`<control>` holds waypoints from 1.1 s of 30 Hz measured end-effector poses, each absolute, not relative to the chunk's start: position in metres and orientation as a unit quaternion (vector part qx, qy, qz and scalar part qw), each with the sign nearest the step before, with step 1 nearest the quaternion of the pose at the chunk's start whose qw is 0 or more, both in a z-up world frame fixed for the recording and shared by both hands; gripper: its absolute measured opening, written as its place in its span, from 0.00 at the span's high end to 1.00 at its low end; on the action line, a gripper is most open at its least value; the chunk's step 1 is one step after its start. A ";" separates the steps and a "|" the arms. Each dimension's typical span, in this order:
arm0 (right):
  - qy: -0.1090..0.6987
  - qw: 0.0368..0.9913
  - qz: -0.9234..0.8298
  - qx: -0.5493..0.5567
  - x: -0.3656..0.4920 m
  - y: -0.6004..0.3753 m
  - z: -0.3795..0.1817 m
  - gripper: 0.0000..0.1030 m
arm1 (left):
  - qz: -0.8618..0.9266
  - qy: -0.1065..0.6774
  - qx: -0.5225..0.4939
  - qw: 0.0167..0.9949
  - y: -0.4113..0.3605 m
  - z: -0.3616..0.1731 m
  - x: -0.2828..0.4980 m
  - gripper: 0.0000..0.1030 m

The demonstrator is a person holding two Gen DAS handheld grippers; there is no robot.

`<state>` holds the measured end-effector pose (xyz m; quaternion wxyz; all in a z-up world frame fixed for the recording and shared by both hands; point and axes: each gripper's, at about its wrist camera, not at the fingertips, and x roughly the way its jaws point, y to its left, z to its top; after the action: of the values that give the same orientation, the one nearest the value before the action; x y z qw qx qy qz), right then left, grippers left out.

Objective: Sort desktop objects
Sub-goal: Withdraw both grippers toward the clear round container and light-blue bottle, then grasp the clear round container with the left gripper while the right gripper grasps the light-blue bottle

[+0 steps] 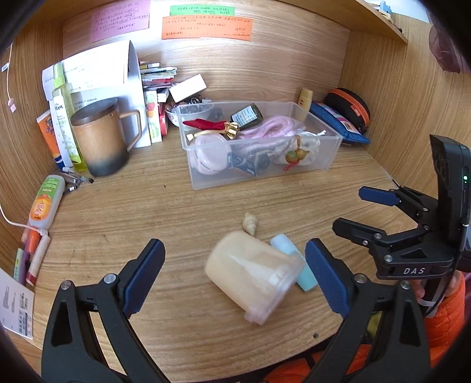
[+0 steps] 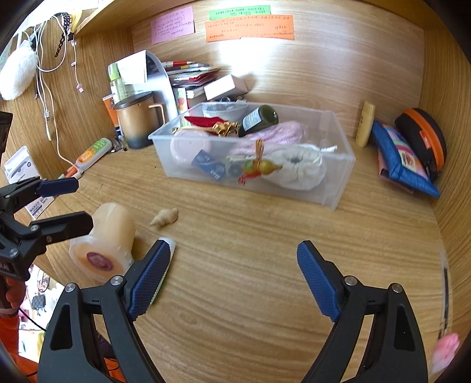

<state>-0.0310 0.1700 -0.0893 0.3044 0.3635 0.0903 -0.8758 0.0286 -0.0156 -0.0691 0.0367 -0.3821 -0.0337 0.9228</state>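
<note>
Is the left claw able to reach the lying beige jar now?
Probably yes. The left claw is open and the beige jar lies between its fingers; only the small blue tube touches the jar.

Home study nook: personal desk alcove with wood-grain walls.
Counter [image 1: 176, 206] enclosed on three sides; handwritten notes [image 1: 206, 28] stuck to the back wall; lidded mug [image 1: 100, 138], lotion tubes [image 1: 63, 117], stacked booklets [image 1: 157, 75], clear bin [image 1: 265, 173] of trinkets, pouch [image 2: 403, 159], zip case [image 2: 424, 138]; charging cables [image 2: 47, 88] hanging from a shelf [image 2: 97, 17] at left.
</note>
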 end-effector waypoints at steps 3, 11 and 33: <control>0.089 0.305 -0.872 0.374 -0.029 0.171 -0.096 0.16 | 0.918 -0.035 -0.394 0.041 -0.014 -0.078 0.032 0.06; 0.083 0.310 -0.862 0.393 -0.025 0.170 -0.109 0.16 | 0.906 -0.051 -0.419 0.045 -0.016 -0.103 0.027 0.06; 0.112 0.355 -0.838 0.398 -0.013 0.123 -0.125 0.19 | 0.910 -0.085 -0.403 0.049 -0.038 -0.110 0.000 0.35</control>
<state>-0.0135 0.1234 -0.1246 0.3551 0.3978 0.1121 -0.8385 0.0000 -0.0375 -0.1101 0.0491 -0.4031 -0.0854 0.9098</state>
